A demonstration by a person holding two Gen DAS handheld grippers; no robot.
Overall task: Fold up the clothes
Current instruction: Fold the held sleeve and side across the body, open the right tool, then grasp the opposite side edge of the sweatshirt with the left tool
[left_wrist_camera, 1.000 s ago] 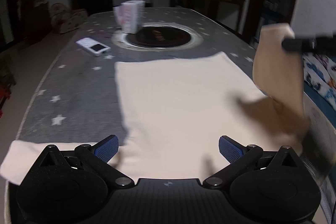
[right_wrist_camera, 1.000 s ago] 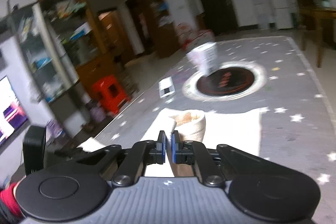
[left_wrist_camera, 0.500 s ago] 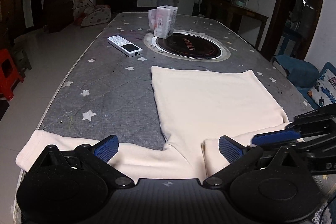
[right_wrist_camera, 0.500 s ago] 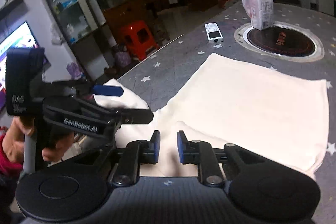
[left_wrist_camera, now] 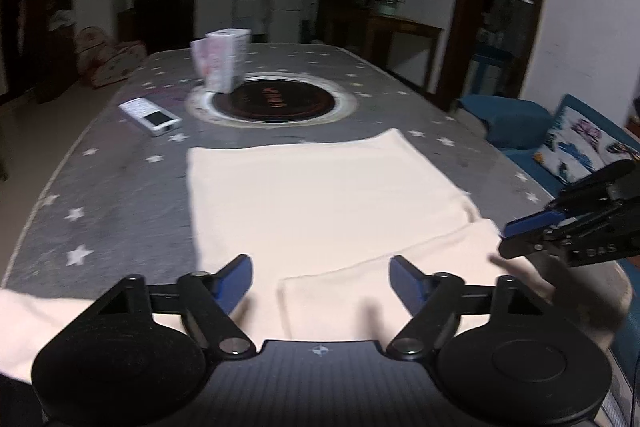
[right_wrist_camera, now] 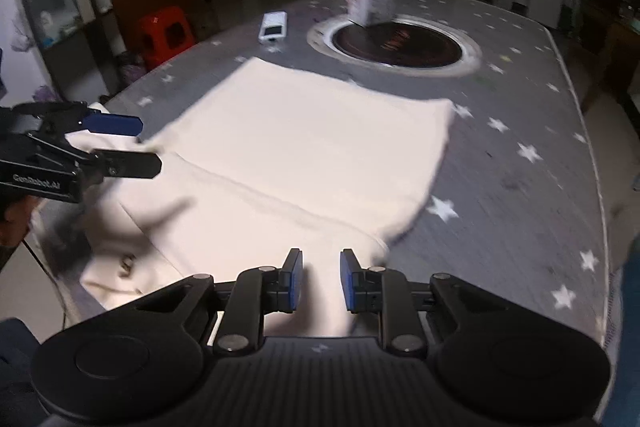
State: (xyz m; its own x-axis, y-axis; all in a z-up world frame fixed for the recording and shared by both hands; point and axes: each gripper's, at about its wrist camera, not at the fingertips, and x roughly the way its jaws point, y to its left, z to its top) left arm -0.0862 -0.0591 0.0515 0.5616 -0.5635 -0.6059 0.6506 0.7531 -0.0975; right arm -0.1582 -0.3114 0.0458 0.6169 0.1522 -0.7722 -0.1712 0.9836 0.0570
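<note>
Cloth fills the left wrist view: the cream garment (left_wrist_camera: 320,195) lies flat on the starry desk (left_wrist_camera: 120,195), one sleeve folded across its near end. The left hand-held gripper (left_wrist_camera: 321,277) hangs over that sleeve, jaws closing, pads touching nothing yet. Over to the right wrist view: the right hand-held gripper (right_wrist_camera: 321,279) is only narrowly parted above the fabric, holding nothing. Sleeve-folding looks underway; next up, probably pinching the other sleeve.
</note>
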